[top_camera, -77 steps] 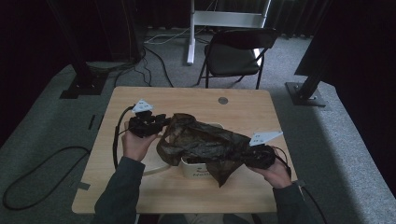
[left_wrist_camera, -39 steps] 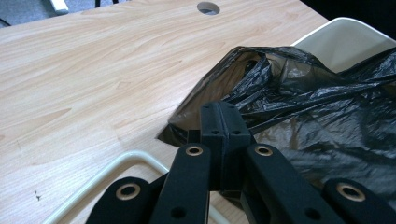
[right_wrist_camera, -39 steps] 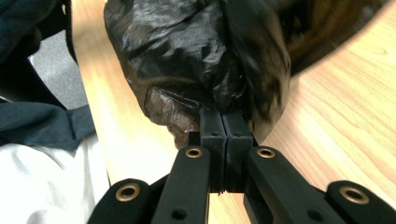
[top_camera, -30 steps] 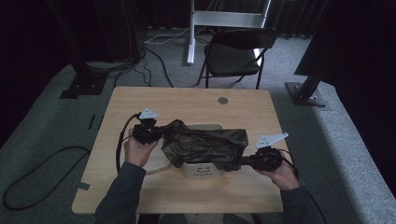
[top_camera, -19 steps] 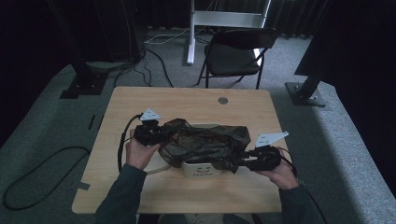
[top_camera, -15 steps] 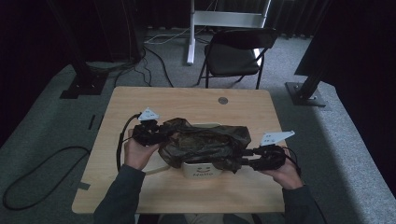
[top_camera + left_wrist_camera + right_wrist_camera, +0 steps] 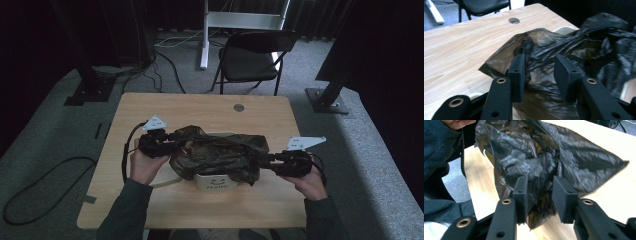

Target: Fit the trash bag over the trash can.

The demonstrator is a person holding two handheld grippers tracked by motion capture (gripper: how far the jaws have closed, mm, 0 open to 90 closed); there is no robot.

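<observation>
Black plastic bag (image 7: 217, 157) is draped over a small white bin (image 7: 216, 181) near the front middle of the table (image 7: 200, 107), covering most of its top; the bin's front face with its print shows below the film. Left gripper (image 7: 170, 142) sits at the bag's left edge, right gripper (image 7: 262, 161) at its right edge. Earlier frames had both at the bag's ends; since then the jaws have just been opening on the left, and opened then partly closed on the right. In the left gripper view the jaws are spread with crinkled film (image 7: 541, 53) between and behind the pads, not pinched. Same in the right gripper view: jaws apart, a fold of bag (image 7: 541, 170) hanging in the gap, no press visible. Handling judgement: bag is thin, very light, floppy, slippery, holds no shape, and tears if snagged or yanked. Best to pinch a doubled fold at the rim on each side, not a single layer, and pull evenly outward and down over the bin's lip. The bin looks light too, so it may slide or tip if tugged from one side.
</observation>
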